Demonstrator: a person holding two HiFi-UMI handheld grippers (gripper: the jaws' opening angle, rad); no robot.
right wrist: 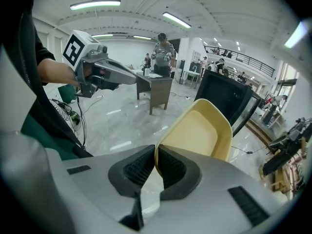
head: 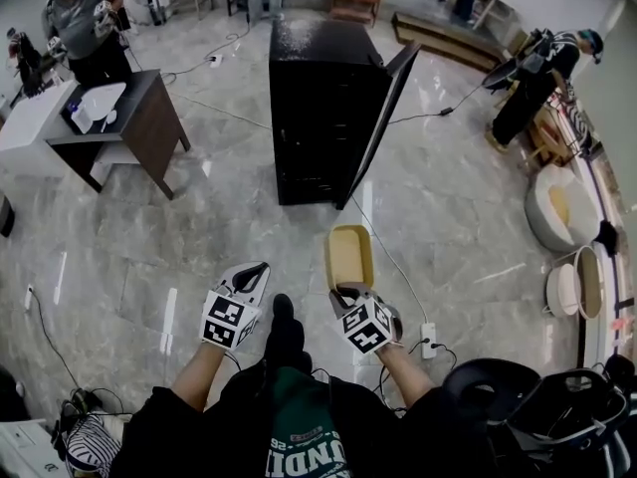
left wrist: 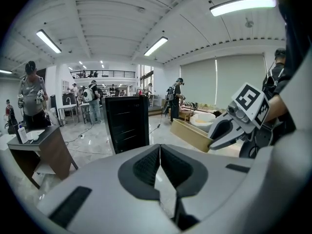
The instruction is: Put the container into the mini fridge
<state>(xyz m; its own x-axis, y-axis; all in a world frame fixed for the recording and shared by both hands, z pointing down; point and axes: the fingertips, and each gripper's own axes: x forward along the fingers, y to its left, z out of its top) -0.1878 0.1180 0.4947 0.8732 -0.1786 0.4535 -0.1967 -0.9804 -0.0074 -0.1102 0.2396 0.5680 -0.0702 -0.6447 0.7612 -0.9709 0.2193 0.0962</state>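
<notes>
My right tool [right wrist: 156, 164] is clamped on the near rim of the yellow container [right wrist: 201, 130], which hangs above the floor [head: 139, 257] in the lower middle of the head view. My left tool [left wrist: 160, 155] sits just left of it, jaws pressed together on nothing. The black mini fridge [head: 318, 108] stands at the upper middle of the frame, its door [head: 386, 118] open on the right, well apart from the container.

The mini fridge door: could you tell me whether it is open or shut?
Open: the door stands swung well out from the mini fridge.
</notes>
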